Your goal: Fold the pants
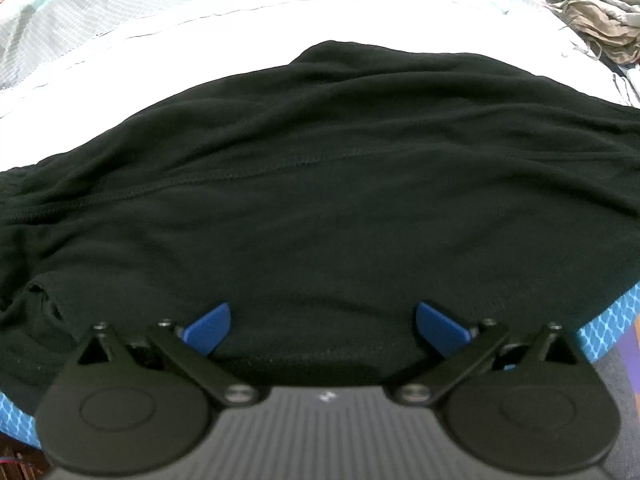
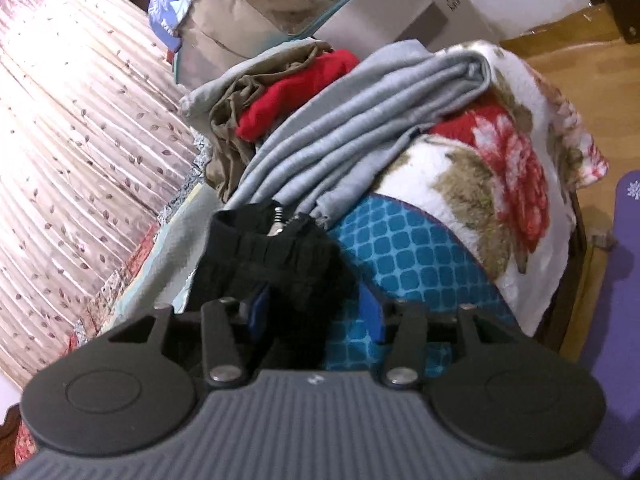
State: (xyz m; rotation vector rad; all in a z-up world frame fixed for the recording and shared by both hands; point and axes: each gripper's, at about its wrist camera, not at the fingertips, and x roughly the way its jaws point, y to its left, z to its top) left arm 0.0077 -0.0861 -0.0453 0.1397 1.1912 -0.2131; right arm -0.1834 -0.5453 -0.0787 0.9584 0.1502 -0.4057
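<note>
Left gripper (image 1: 323, 322): blue fingers (image 1: 208, 328) spread wide, nothing between them, poised just over the near edge of the black pants (image 1: 320, 184). The garment fills the left wrist view, spread on a white sheet (image 1: 280, 20); a stitched seam runs left to right across it, so the long axis likely lies crosswise to this gripper.

Right gripper (image 2: 316, 304): black cloth bunched between its fingers, a ribbed band of the pants (image 2: 276, 256) raised off the blue patterned cover (image 2: 412, 256). Fingers mostly hidden by the fabric; the grip reads as clamped on the pants. Metal hardware shows at the top of the bunch; what it is cannot be told.

Judgement: the right side carries one end, the left is nearer the flat body and free to pin or pinch the near edge. The fold would run along the seam line.

Farther off: grey folded cloth (image 2: 360, 120), red garment (image 2: 296, 92), floral blanket (image 2: 500, 152), pleated curtain (image 2: 72, 132).
</note>
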